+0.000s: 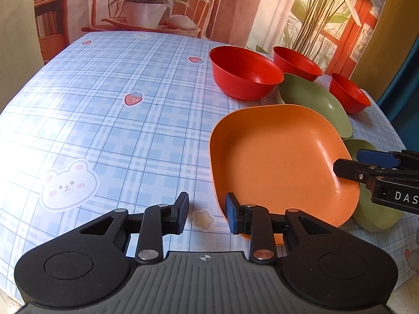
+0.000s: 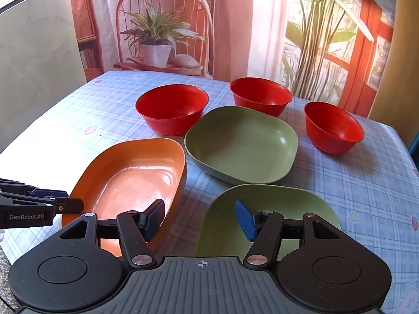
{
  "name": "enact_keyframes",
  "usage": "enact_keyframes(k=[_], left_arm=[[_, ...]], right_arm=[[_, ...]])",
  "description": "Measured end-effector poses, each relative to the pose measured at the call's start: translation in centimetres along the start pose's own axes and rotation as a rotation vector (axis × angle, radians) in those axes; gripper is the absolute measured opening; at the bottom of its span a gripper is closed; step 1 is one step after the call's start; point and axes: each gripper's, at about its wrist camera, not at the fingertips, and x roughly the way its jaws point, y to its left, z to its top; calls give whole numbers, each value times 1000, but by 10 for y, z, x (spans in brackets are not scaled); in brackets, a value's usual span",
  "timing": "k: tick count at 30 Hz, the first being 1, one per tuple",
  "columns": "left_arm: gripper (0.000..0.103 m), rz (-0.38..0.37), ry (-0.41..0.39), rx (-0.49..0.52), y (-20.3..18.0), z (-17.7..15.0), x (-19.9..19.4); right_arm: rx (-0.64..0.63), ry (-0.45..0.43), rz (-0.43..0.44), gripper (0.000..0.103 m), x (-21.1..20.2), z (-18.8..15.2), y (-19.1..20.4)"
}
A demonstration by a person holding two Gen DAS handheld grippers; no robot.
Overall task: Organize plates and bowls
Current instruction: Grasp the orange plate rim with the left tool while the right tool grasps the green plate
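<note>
Left hand-held gripper (image 1: pixel 207 217): standing narrow, pads apart, bare table (image 1: pixel 117 130) showing through the gap. Straddling the near left corner of the orange plate (image 1: pixel 275 162), blue pad over the plate side, black pad outside the rim. Not pressing on anything, going by the left wrist view.

Right hand-held gripper (image 2: pixel 200 219): standing about half open, nothing clamped. Bracketing the orange plate's opposite rim, one finger inside the dish, the other outside and hovering over the near green plate (image 2: pixel 288 204).

Outward: orange plate sitting at the near edge of the table between the two tools. Near green plate lying just beside it, far green plate (image 2: pixel 243 144) lying behind, apart from both. Three red bowls ranging along the back: left bowl (image 2: pixel 171 107), middle bowl (image 2: pixel 262 94), right bowl (image 2: pixel 334 128), each standing alone, none nested.

Step, judging: setting up a two-sided grab of the orange plate, first item of the sort; nothing stacked so far.

Next, judging: closing both sets of pads onto the rim together, lifting level, carrying onto a green plate. Watching for a one-sided pinch tipping the dish, and for the right outer finger nudging the near green plate.
</note>
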Motion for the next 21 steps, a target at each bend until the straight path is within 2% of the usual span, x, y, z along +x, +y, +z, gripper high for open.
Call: enact_keyframes(k=[3,8,13,21], left_arm=[[32,-2,-3,0,1,0,0],[32,-9,-6,-8,3,0,0],[32,-69,1,-22,3,4,1],[32,-63,-9,-12,-2,6,-1]], right_arm=[[-15,-1,16,40,1,0,3],[-17,18,82,14,5,0,7],[-15,28,126,12,8,1,12],[-16,31,129,13,9,0,11]])
